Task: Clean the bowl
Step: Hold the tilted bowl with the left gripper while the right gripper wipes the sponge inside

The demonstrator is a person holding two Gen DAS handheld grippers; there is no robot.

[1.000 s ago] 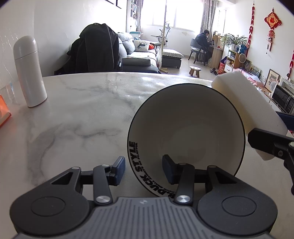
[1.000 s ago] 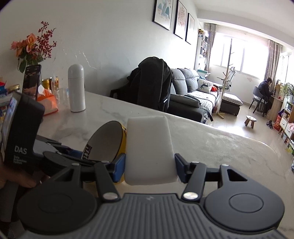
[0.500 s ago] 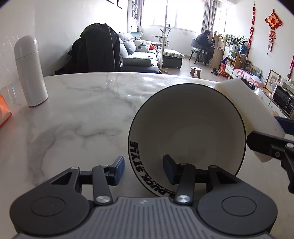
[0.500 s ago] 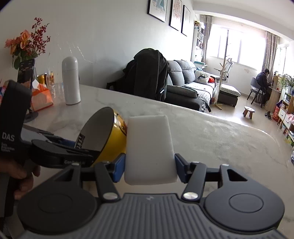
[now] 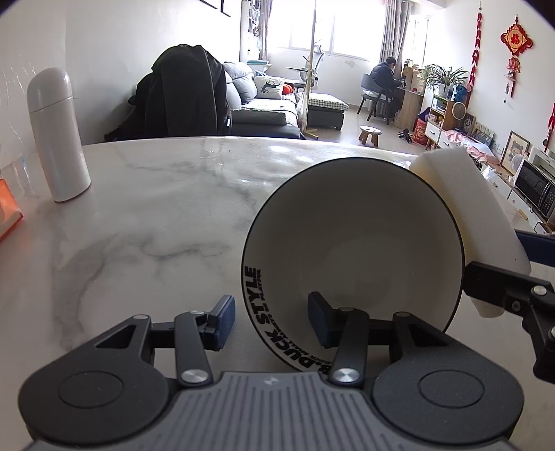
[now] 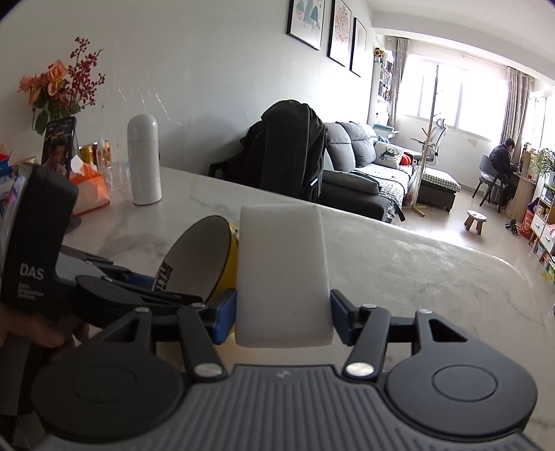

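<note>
White sponge [image 6: 282,274] beside tilted bowl [image 6: 197,256]

a lived-in home, open living and dining room

marble table [image 5: 145,208] before a grey sofa [image 6: 360,173], framed pictures [image 6: 305,20] on the wall, red hanging ornament [image 5: 516,38], flowers [image 6: 62,86], coat rack [image 6: 432,138], bright curtained windows [image 6: 444,100].

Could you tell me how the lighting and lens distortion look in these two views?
Left wrist view: windows blown out, glare on the table, bowl interior shaded. Right wrist view: window overexposed, sponge evenly lit; both curve at the edges.
</note>
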